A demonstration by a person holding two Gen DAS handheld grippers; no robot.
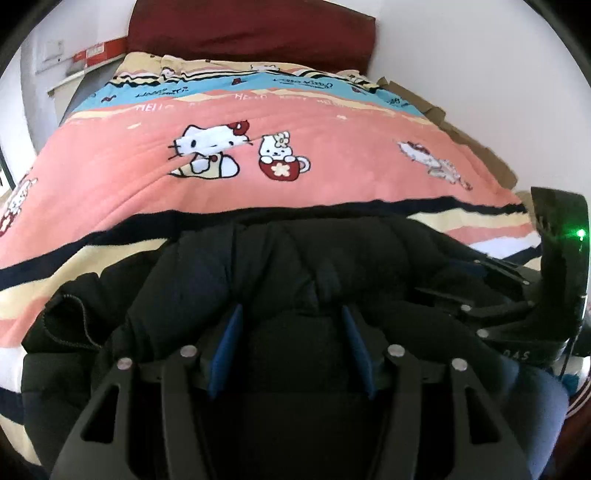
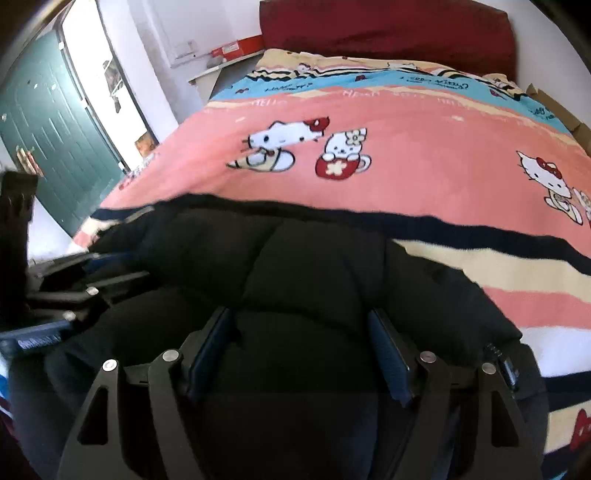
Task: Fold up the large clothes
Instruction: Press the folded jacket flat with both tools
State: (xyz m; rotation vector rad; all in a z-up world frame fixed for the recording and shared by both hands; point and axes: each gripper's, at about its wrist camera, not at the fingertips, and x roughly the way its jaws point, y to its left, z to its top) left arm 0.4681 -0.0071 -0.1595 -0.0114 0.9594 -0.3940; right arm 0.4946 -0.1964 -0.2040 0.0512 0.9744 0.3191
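Observation:
A black puffy jacket (image 1: 280, 258) lies bunched on the near part of a bed, over a pink cartoon-cat blanket (image 1: 332, 122). My left gripper (image 1: 291, 314) points down into the jacket. A creased fold is pinched between its blue pads (image 1: 229, 332). In the right wrist view the same jacket (image 2: 303, 258) fills the gap of my right gripper (image 2: 299, 317). Its jaws stand wide, and the pads (image 2: 388, 347) show their inner faces without squeezing the cloth. Each gripper appears at the edge of the other's view, close beside it on the jacket. A zip edge (image 1: 70, 317) shows at the left.
A dark red headboard cushion (image 1: 251, 29) stands at the far end of the bed. Cardboard pieces (image 1: 476, 147) line its right side. A green door (image 2: 55, 147) and a bright doorway are off to the left. A red box (image 2: 236, 46) sits on a ledge.

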